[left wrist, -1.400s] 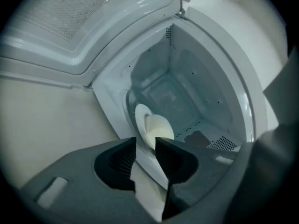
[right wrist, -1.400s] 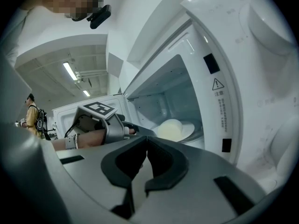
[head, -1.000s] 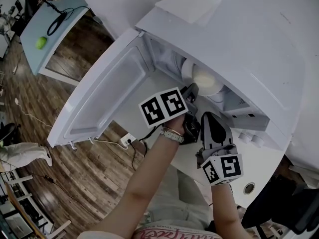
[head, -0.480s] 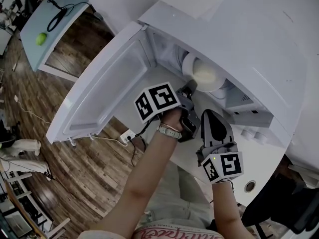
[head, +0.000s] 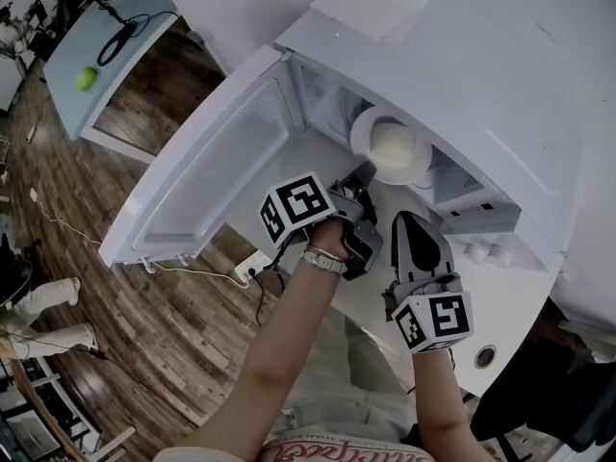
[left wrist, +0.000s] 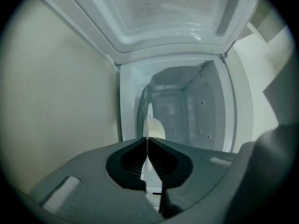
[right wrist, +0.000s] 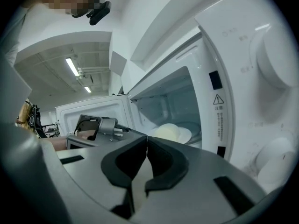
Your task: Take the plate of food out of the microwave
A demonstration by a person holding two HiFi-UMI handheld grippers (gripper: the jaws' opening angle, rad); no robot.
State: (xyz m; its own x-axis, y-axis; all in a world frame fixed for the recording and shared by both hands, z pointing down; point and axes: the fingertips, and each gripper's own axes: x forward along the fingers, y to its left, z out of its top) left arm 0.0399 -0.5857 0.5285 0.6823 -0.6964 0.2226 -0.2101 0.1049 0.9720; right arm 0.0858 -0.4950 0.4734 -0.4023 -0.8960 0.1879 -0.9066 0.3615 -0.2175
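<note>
Pinching the plate [head: 360,133] rim at 7 o'clock, the just-closed left claw [head: 364,173] may let it tilt, sliding food [head: 393,146] off; right claw [right wrist: 146,139] clenched, empty

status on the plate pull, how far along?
Done: microwave door is open. In hand: left gripper has just been closing, and its jaws pinch the plate rim. Left: plate, with its food, sits inside the microwave; it needs pulling out. Right gripper is shut, empty, outside the opening.
</note>
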